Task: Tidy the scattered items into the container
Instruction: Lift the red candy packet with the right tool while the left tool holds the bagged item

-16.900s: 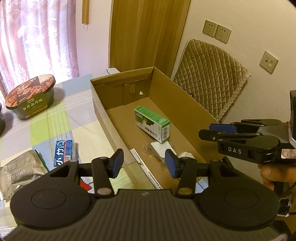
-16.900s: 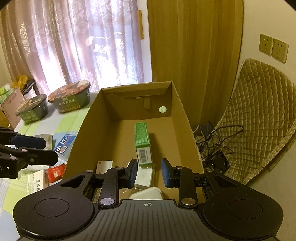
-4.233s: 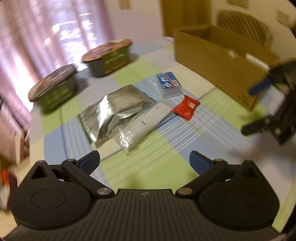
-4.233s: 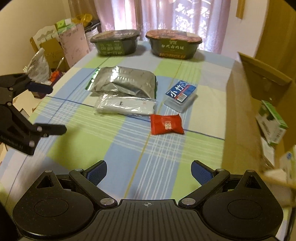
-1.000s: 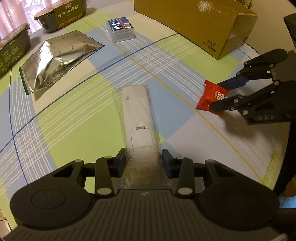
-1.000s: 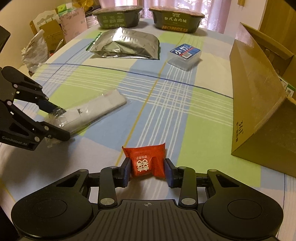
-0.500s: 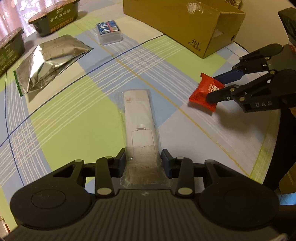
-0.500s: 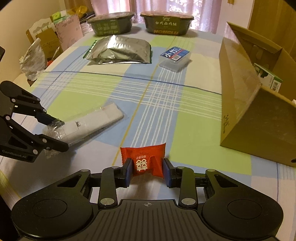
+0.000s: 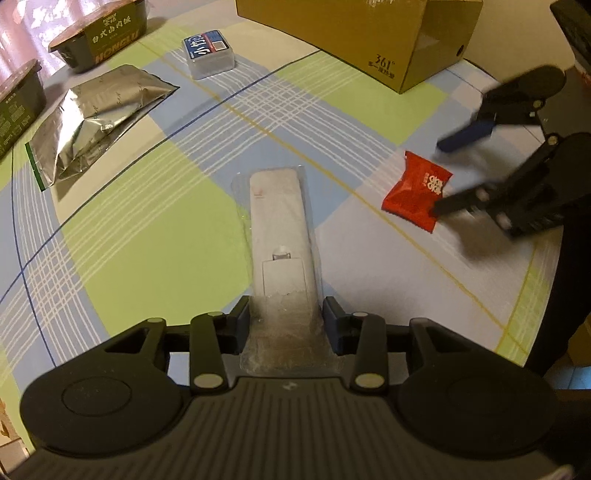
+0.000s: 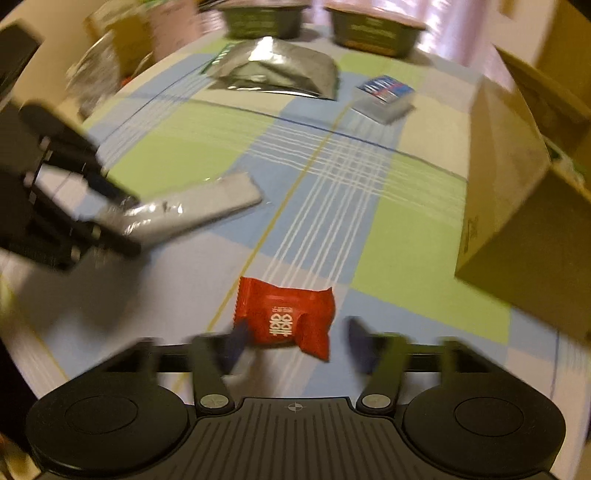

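Partway through: my left gripper [image 9: 285, 318] pinches the bagged white remote [image 9: 281, 236]. My right gripper [image 10: 294, 341] is spread, red packet [image 10: 286, 317] loose between its fingers. Foil pouch [image 9: 96, 118] and blue pack [image 9: 209, 53] wait outside the cardboard box [image 9: 369, 33].

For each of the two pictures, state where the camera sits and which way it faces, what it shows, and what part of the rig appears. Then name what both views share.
Left wrist: on the left gripper, looking along its fingers across the checked tablecloth; it is shut on the bagged white remote, with the right gripper at right.
Right wrist: on the right gripper, facing the curtain end; jaws open, the red packet loose between them.
Shared: remote, red packet, silver pouch, cardboard box.
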Tool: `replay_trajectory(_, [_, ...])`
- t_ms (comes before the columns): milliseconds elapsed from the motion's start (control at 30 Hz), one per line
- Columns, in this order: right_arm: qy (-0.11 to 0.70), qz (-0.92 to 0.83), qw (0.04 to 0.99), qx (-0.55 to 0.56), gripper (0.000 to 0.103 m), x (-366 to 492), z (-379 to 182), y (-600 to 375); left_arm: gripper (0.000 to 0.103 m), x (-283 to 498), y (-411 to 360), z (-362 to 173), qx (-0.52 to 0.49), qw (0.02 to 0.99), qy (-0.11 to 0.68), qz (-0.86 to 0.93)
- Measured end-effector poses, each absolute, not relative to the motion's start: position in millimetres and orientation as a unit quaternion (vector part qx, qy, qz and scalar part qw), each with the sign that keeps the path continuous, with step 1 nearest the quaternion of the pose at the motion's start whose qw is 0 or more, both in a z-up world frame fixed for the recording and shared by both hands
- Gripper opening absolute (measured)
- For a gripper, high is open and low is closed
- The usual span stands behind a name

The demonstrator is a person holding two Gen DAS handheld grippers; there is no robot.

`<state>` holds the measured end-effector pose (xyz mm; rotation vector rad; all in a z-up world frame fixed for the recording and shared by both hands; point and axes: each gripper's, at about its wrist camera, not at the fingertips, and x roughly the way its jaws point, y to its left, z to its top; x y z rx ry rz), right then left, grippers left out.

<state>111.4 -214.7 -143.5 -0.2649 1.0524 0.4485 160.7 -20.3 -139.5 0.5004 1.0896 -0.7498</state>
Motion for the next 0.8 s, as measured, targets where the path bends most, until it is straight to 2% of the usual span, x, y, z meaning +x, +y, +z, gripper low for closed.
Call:
replay_trajectory(367, [0.436, 0.397, 0.703, -0.399, 0.073, 109.1, -146.4, -195.3, 0.036, 168.3, -21.9, -135.6, 0.227, 0.77, 0.488, -0.343])
replay_trajectory(600, [0.437, 0.448, 0.657, -0.42, 0.072, 115.0, -159.6, -184.9, 0.036, 169.8, -21.6, -140.6, 0.226, 0.771, 0.486, -0.343])
replay_trajectory(633, [0.448, 0.447, 0.659, -0.407, 0.068, 118.6, -159.5, -185.6, 0.036, 169.9, -20.9, -140.6, 0.225, 0.771, 0.486, -0.343])
replay_trajectory(667, [0.46, 0.445, 0.662, -0.389, 0.056, 122.4, -158.9, -187.2, 0.036, 170.0, -20.2, -140.6, 0.225, 0.771, 0.486, -0.344])
replay_trajectory(733, [0.483, 0.437, 0.67, -0.356, 0.051, 127.6, -158.6, -192.0, 0.036, 170.4, -19.1, -140.7, 0.224, 0.772, 0.485, -0.346])
replay_trajectory(767, [0.498, 0.431, 0.675, -0.333, 0.043, 130.4, -158.3, -195.3, 0.037, 170.9, -18.8, -140.9, 0.223, 0.772, 0.485, -0.346])
replay_trajectory(800, [0.512, 0.418, 0.686, -0.305, 0.041, 133.0, -158.4, -199.9, 0.037, 171.3, -18.5, -140.9, 0.222, 0.772, 0.484, -0.346])
